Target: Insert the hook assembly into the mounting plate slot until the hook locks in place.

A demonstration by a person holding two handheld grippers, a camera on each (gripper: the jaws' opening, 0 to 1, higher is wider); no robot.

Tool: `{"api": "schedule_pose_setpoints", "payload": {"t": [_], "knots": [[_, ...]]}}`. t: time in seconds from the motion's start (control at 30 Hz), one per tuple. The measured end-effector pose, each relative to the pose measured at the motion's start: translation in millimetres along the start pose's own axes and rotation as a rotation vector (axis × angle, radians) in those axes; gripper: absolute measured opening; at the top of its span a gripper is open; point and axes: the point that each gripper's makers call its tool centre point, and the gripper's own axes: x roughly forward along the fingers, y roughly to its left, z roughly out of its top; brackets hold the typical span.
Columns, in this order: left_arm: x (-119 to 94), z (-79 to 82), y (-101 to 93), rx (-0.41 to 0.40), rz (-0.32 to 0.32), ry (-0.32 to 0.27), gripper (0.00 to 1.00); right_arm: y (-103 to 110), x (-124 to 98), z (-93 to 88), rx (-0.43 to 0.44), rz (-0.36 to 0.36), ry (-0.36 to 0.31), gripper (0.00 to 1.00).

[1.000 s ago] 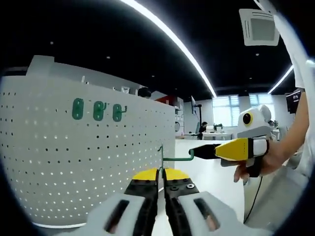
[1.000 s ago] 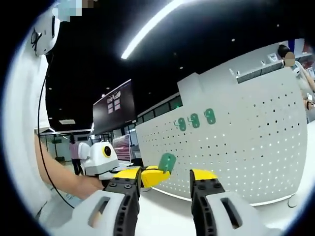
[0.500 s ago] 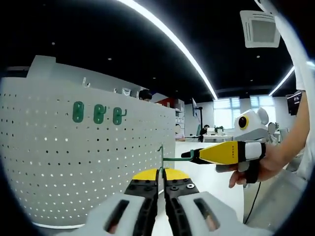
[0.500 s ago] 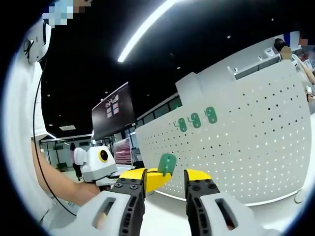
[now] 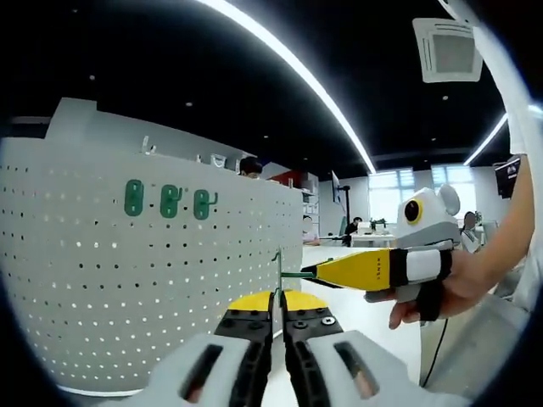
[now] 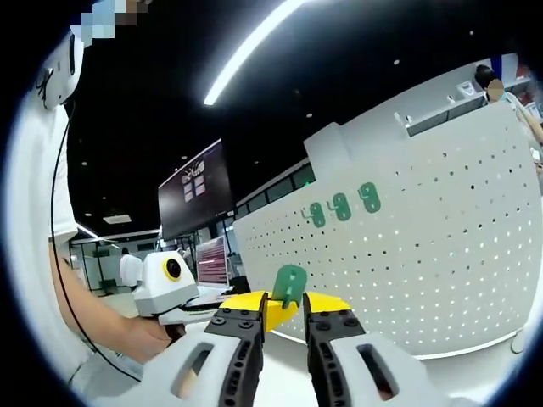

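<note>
The green hook assembly (image 5: 278,270) is pinched edge-on by its flat plate in my left gripper (image 5: 278,298), which is shut on it. Its rod runs right into the yellow tip of my right gripper (image 5: 316,271). In the right gripper view the hook's plate (image 6: 289,283) faces me just above my right gripper (image 6: 284,307). The jaws stand a narrow gap apart on either side of the rod. The left gripper's yellow fingertips (image 6: 248,303) sit behind the plate. The white perforated mounting plate (image 5: 127,280) stands upright to the left, also as the mounting plate (image 6: 424,271).
Three green hooks (image 5: 170,199) hang in a row high on the plate, seen too as the hooks (image 6: 341,206). A person's hand (image 5: 441,292) holds the right gripper. A white tabletop (image 5: 356,314) lies below. A dark screen (image 6: 195,191) stands behind.
My right gripper's jaws have narrowed from wide apart to a small gap around the hook, and its tip has slid along the rod toward the plate. The left gripper keeps its hold.
</note>
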Motion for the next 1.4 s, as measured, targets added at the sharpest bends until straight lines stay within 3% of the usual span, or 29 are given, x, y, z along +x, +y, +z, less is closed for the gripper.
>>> {"api": "schedule_pose_setpoints", "payload": {"t": [0.6,0.9,1.4], "knots": [[3,6.7,-6.7,0.013,-0.01,-0.01,0.02,-2,7,3.2,-0.006,-0.051,-0.01,0.03],[4,9.6,-5.8,0.005,0.013,-0.016,0.02,-5,8,7.7,0.065,-0.094,-0.038,0.02],[5,10.6,-5.6,-0.046,0.045,-0.025,0.02,-6,9,11.0,0.083,-0.122,-0.043,0.02]]}}
